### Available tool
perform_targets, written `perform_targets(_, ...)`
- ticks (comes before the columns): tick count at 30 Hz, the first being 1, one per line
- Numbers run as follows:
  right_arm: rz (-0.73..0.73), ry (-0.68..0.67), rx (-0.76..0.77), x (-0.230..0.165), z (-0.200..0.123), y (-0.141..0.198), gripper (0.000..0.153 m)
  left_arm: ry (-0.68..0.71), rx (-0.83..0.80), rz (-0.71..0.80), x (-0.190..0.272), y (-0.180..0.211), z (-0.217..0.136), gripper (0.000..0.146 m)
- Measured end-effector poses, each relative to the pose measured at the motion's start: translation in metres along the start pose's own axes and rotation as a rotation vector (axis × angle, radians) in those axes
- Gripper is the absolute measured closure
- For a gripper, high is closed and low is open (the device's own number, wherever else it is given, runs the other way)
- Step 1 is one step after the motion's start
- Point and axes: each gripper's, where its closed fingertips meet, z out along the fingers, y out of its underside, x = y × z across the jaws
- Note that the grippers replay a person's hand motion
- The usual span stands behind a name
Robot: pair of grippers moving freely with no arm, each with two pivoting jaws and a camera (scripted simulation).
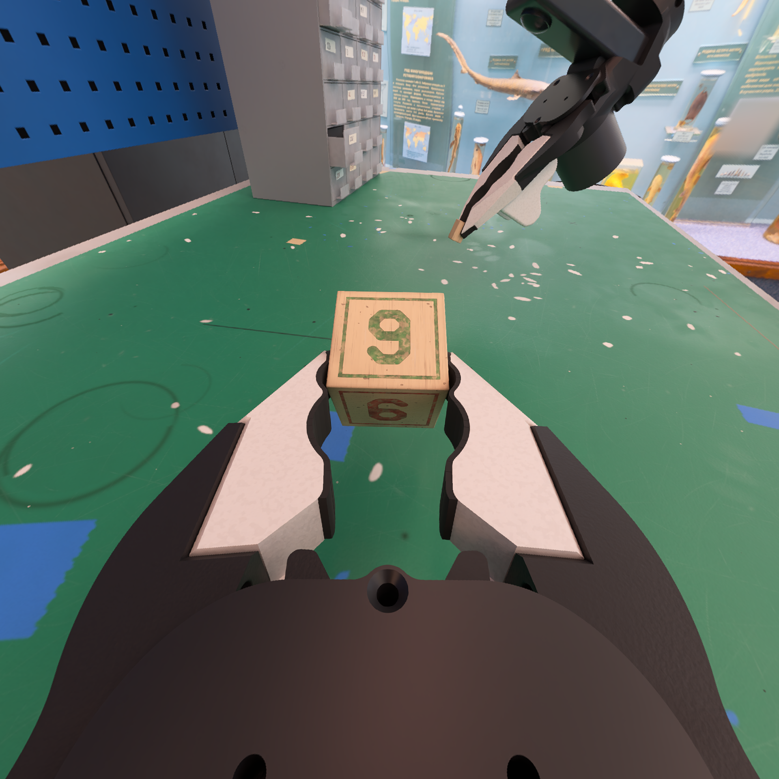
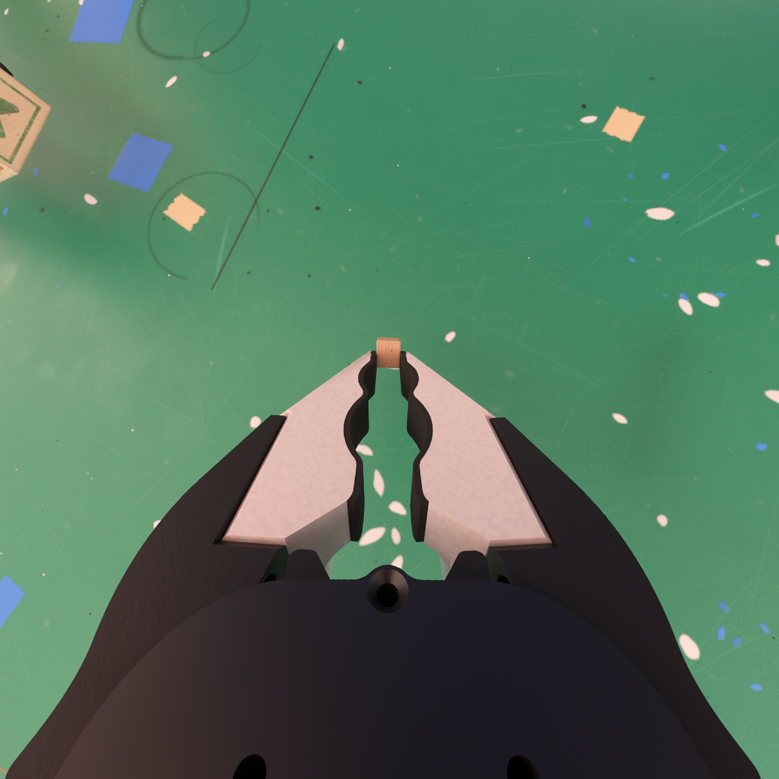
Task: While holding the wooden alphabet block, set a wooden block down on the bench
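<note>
Pale wood, green-printed on top and red-printed on the near face: the wooden alphabet block (image 1: 387,358), pinched at the tips of the left tongs (image 1: 388,375), clear of the green surface (image 1: 548,379), just above centre in the left wrist view. Held on two opposite sides by the dark inner pads, white fingers (image 1: 269,472) spread moderately to fit it.

At about 1 o'clock in that view, well apart from the cube, the right tongs (image 1: 459,231) angled steeply down, tips near the surface. Clamped between those tips, a tiny plain wooden block (image 1: 455,232), very low over the green top; touching or not, cannot tell.

From the right wrist view, same small wooden block (image 2: 388,352) nipped at the very end of the right tongs (image 2: 388,358), narrowly set. Alphabet block (image 2: 19,126) cut off by the frame edge at 10 o'clock.

Scattered over the surface: white flecks, blue patches (image 2: 140,162), tan patches (image 2: 623,123), faint dark rings and a thin dark line (image 2: 274,168).

At 12 o'clock in the left view, a grey drawer cabinet (image 1: 324,97) standing at the far edge; at 10 o'clock, a blue perforated panel (image 1: 109,71).
</note>
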Motion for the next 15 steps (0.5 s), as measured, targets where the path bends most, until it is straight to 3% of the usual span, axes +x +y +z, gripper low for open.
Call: perform_targets(15,0.044,-0.012,-0.009,0.004,0.013,0.006,0.142,0.006,-0.002,-0.009,0.0,0.001,0.0,0.094)
